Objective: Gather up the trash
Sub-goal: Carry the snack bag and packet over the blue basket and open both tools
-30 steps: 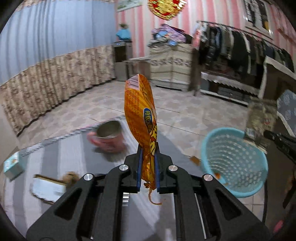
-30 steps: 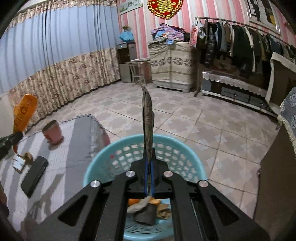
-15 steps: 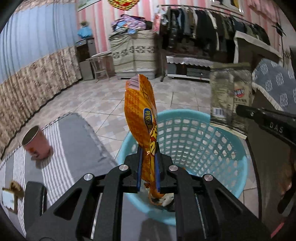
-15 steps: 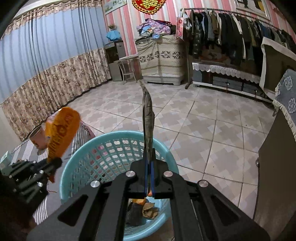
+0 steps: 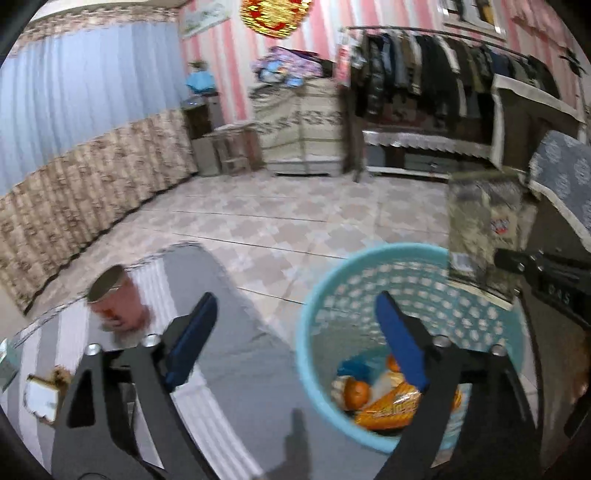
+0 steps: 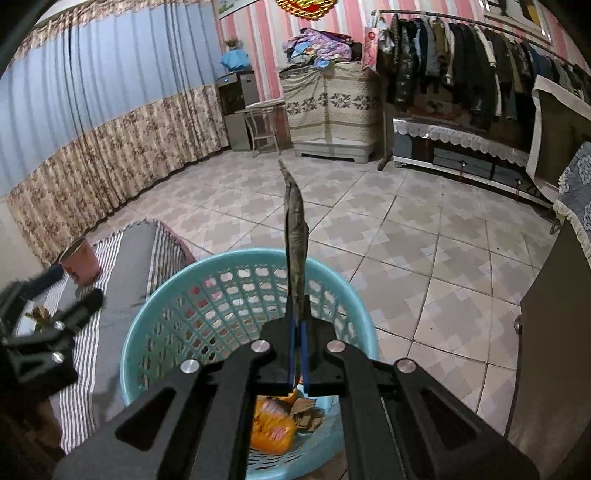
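A lived-in room of a private home is indicated. A rail of hung clothes [image 6: 461, 59] is seen along the pink striped wall [image 6: 266, 33], above a low bench with lace trim [image 6: 458, 138]. Folded bedding [image 6: 317, 46] is piled on a cloth-covered cabinet [image 6: 328, 110]. Full-length curtains [image 6: 92, 118] line the left side. The floor is laid with patterned tiles [image 6: 406, 229]. A red ornament [image 5: 269, 16] is hung high on the wall.

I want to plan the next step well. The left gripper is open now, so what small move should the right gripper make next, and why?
Probably open the right gripper and drop its wrapper. It is shut on the wrapper, which stands over the blue basket. The orange bag already lies inside, and the left gripper is open and holds nothing.
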A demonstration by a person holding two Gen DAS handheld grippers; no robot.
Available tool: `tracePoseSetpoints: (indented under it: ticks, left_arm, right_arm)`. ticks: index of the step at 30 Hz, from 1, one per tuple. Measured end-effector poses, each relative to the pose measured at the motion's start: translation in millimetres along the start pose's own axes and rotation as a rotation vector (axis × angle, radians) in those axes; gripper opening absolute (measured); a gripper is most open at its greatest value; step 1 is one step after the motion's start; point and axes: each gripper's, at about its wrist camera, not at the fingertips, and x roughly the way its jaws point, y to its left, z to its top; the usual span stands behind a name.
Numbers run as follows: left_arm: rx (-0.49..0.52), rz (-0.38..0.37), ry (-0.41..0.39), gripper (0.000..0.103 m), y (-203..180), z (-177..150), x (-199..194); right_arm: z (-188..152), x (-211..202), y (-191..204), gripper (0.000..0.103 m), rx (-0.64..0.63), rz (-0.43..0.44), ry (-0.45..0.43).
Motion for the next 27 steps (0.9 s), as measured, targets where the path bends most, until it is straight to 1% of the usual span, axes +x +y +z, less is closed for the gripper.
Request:
tracePoseSetpoints:
  ticks: [1, 3, 9, 12, 20, 22, 24, 25, 26, 27]
  left_arm:
    - [-0.016, 0.016, -0.004, 0.095, 7, -2, -3]
    - [-0.048, 0.031, -0.003, 0.096, 21, -8, -8]
    - [-0.099, 0.065, 0.021, 0.097, 50, -19, -13]
    - [-0.127, 0.07, 0.019, 0.097, 64, -22, -17]
    - [-0.163, 0.089, -0.009, 0.097, 78, -18, -23]
    - [-0.163, 0.096, -0.014, 0.097, 80, -17, -25]
    - [-0.166, 0.1, -0.017, 0.097, 83, -17, -26]
    - [-0.169, 0.101, -0.017, 0.097, 85, -18, -27]
    - [-0.174, 0.099, -0.017, 0.097, 87, -18, -28]
    - [-0.176, 0.099, -0.017, 0.097, 89, -19, -29]
  right_arm:
    - [-1, 2, 5, 0.003, -0.007, 0.007, 0.004]
    - [0, 4, 9, 0.003, -0.012, 0.024, 0.008]
    - [-2, 8, 28, 0.003, -0.047, 0.04, 0.015]
    - [-2, 10, 30, 0.003, -0.034, 0.055, 0.022]
    - [-3, 12, 32, 0.005, -0.029, 0.038, 0.026]
    - [-5, 16, 31, 0.006, -0.023, 0.028, 0.044]
    - [-7, 20, 31, 0.023, -0.019, 0.028, 0.059]
    - [-7, 20, 32, 0.045, -0.017, 0.023, 0.057]
    - [-7, 19, 32, 0.059, -0.017, 0.012, 0.048]
    - [-7, 18, 32, 0.061, -0.018, 0.005, 0.04]
